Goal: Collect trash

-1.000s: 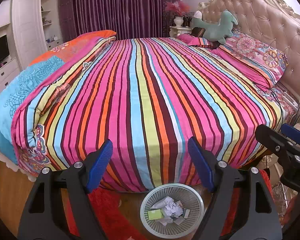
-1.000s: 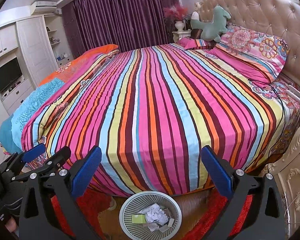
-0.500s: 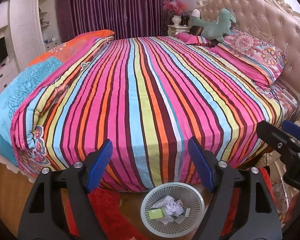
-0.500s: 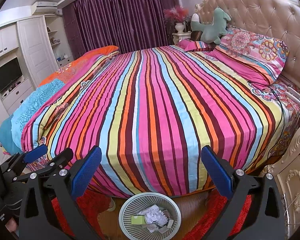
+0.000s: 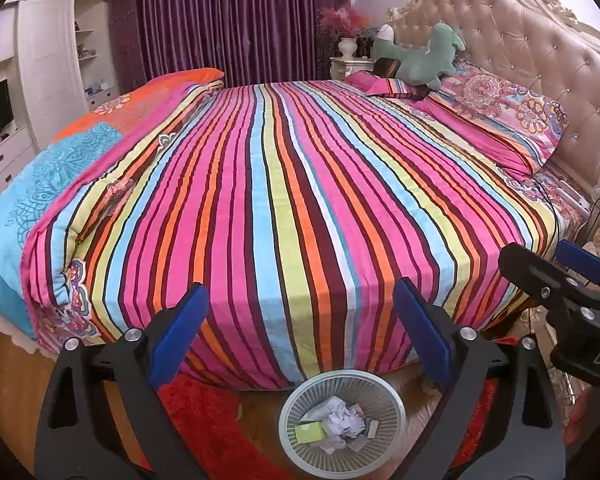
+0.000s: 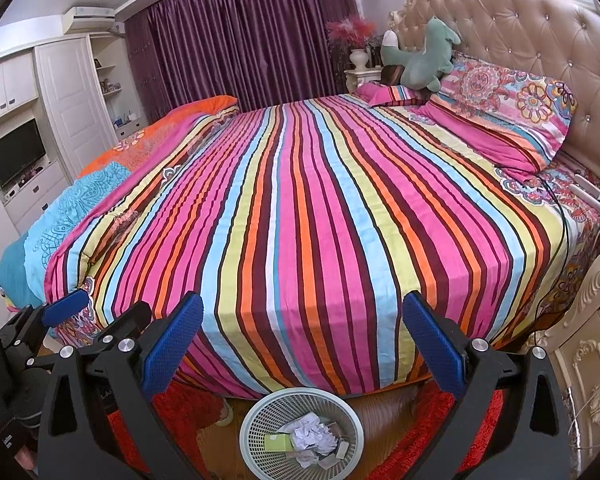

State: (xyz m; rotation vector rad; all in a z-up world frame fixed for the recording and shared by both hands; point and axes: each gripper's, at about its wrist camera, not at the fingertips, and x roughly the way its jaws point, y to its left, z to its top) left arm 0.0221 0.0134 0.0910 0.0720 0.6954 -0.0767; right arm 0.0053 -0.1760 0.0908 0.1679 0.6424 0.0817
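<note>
A white mesh waste basket (image 5: 288,412) (image 6: 252,420) stands on the floor at the foot of the striped bed. It holds crumpled white paper (image 5: 342,420) (image 6: 314,436), a green box (image 5: 310,432) (image 6: 278,442) and small scraps. My left gripper (image 5: 300,290) (image 6: 112,304) hovers above and just behind the basket; its jaws are opening with nothing between them. My right gripper (image 6: 303,299) (image 5: 540,252) hangs beside it, to its right, open wide and empty. No loose trash shows on the bedcover.
The bed (image 5: 300,200) with its striped cover fills the view, with pillows (image 6: 500,112) and a green plush toy (image 5: 420,60) by the padded headboard. A red rug (image 5: 204,412) lies left and right of the basket. A carved cream cabinet (image 6: 580,340) stands at the right.
The left gripper's blue pads stand a little farther apart than a second ago. Both hands have kept their place; the basket's contents look the same.
</note>
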